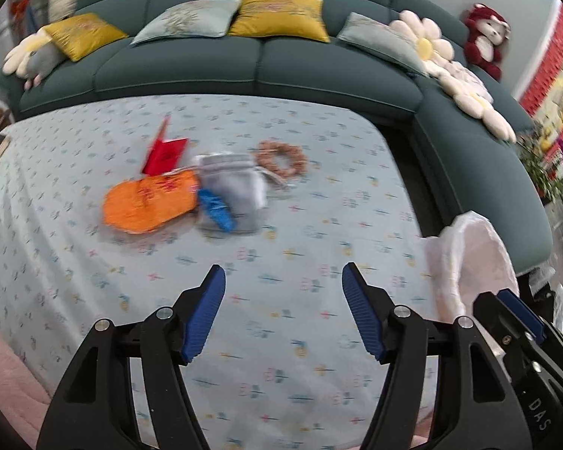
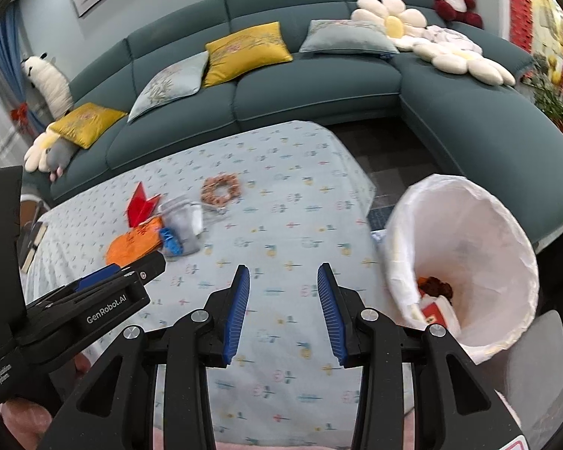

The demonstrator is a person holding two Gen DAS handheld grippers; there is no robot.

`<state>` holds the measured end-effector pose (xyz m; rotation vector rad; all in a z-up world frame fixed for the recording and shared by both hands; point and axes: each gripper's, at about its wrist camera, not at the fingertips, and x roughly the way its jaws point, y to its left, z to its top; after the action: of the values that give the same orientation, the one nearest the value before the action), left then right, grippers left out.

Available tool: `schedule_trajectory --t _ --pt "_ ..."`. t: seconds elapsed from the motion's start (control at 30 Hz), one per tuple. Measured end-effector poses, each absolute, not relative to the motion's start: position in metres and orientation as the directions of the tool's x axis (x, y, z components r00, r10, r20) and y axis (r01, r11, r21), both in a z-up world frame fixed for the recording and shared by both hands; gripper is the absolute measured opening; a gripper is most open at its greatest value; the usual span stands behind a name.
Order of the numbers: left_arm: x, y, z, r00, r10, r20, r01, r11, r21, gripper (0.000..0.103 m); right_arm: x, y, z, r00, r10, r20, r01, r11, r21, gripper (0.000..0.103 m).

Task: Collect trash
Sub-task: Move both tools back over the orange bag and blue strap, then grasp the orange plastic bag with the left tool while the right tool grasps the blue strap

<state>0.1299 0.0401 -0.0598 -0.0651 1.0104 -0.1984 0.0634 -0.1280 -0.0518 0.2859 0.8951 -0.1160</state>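
Note:
Trash lies in a cluster on the far left of the cloth-covered table [image 1: 300, 356]: an orange wrapper [image 1: 150, 202] [image 2: 131, 243], a folded red paper [image 1: 165, 155] [image 2: 140, 204], a greyish plastic bag [image 1: 232, 183] [image 2: 182, 221] and a blue wrapper [image 1: 216, 210] [image 2: 170, 243]. A pinkish ring-shaped item [image 1: 281, 159] [image 2: 221, 187] rests just behind them. My left gripper [image 1: 283, 277] is open and empty, short of the cluster. Open and empty too, my right gripper [image 2: 283, 268] hovers over bare cloth. A white-lined bin [image 2: 469, 225] [image 1: 473, 258] at the table's right edge holds red and orange scraps [image 2: 435, 288].
A dark teal corner sofa [image 2: 319, 93] wraps around the table's far and right sides, with yellow and grey cushions, flower pillows and plush toys on it. A pink rug [image 1: 3, 375] lies at the near left. Potted plants [image 2: 559, 105] stand at the far right.

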Motion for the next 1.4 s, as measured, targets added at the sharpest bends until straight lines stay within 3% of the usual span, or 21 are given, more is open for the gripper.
schedule_trajectory --t 0.57,1.23,1.4 --pt "0.173 0.170 -0.098 0.459 -0.086 -0.884 -0.107 0.983 -0.151 0.065 0.119 -0.036 -0.080 0.554 0.111 -0.825 0.084 0.979 0.188 0.037" --pt "0.267 0.205 -0.149 0.366 -0.154 -0.918 -0.121 0.970 -0.211 0.064 0.235 0.030 -0.145 0.452 0.148 -0.879 0.021 0.984 0.176 0.037" --pt "0.278 0.199 -0.165 0.335 -0.182 -0.924 -0.102 0.969 -0.227 0.051 0.253 0.033 -0.167 0.415 0.141 -0.899 0.028 0.986 0.167 0.033"
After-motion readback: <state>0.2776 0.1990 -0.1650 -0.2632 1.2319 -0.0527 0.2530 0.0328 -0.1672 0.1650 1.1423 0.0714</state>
